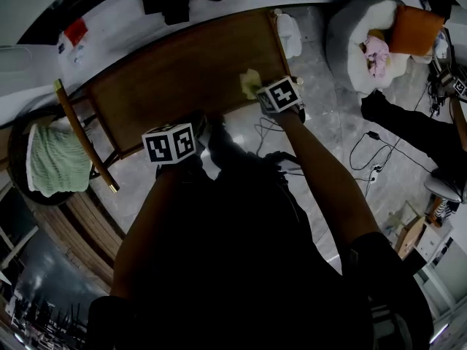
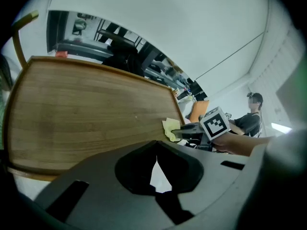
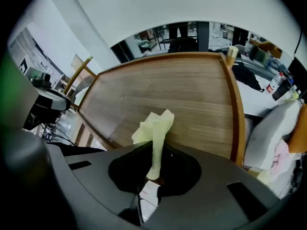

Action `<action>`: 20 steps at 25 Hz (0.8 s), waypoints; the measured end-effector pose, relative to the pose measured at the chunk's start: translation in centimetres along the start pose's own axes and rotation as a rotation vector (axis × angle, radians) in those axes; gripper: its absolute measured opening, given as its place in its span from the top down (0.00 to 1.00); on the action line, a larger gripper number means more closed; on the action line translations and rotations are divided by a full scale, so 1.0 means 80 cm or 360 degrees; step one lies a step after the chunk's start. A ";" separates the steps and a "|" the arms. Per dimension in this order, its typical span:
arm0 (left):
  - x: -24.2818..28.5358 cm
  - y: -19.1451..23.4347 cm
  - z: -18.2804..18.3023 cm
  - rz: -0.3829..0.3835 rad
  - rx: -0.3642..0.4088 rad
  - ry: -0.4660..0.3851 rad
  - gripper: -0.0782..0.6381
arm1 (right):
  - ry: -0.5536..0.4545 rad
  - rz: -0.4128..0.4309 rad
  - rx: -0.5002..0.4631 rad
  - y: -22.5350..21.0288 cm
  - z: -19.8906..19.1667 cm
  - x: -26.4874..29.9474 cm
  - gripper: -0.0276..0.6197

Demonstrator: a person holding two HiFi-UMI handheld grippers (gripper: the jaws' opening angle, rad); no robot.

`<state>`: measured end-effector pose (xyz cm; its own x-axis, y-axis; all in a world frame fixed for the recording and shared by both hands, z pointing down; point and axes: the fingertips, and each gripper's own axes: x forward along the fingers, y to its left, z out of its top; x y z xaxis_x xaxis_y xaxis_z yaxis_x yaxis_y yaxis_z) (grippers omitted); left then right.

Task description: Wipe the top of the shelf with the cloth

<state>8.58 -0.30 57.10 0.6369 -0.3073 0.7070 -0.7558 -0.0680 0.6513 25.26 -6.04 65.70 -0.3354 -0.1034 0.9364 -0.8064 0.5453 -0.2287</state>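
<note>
Head view: right gripper (image 1: 261,93) is pressing the yellow cloth (image 1: 250,83) at the near edge of the wooden shelf top (image 1: 182,71); left gripper (image 1: 182,138) is hanging nearby.
Left gripper view: jaws are sitting together, empty.
Right gripper view: jaws are pinching the cloth, which is bunching just ahead of them.

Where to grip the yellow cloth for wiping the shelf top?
Likely as the right hand-held gripper has it: pinch the cloth by its twisted tail, coming from the near edge of the shelf, leaving the bunched end free to wipe.

Crumpled yellow cloth (image 3: 154,126) at edge of wooden shelf (image 3: 182,87)
</note>
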 end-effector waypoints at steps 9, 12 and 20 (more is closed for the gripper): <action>-0.010 -0.008 -0.008 0.0033 0.0037 0.0012 0.88 | -0.0006 -0.0305 0.0146 -0.061 -0.019 -0.025 0.89; -0.016 -0.013 -0.008 0.0037 0.0054 0.0005 0.88 | -0.0025 -0.0428 0.0275 -0.083 -0.024 -0.037 0.89; -0.038 -0.014 -0.012 0.0062 0.0032 -0.0115 0.88 | -0.0141 -0.0476 0.0413 -0.092 -0.025 -0.051 0.89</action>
<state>7.59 1.60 54.47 0.5948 -0.3776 0.7097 -0.7832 -0.0735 0.6174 33.59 -7.98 64.08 -0.0991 -0.3030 0.9478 -0.9672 0.2532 -0.0201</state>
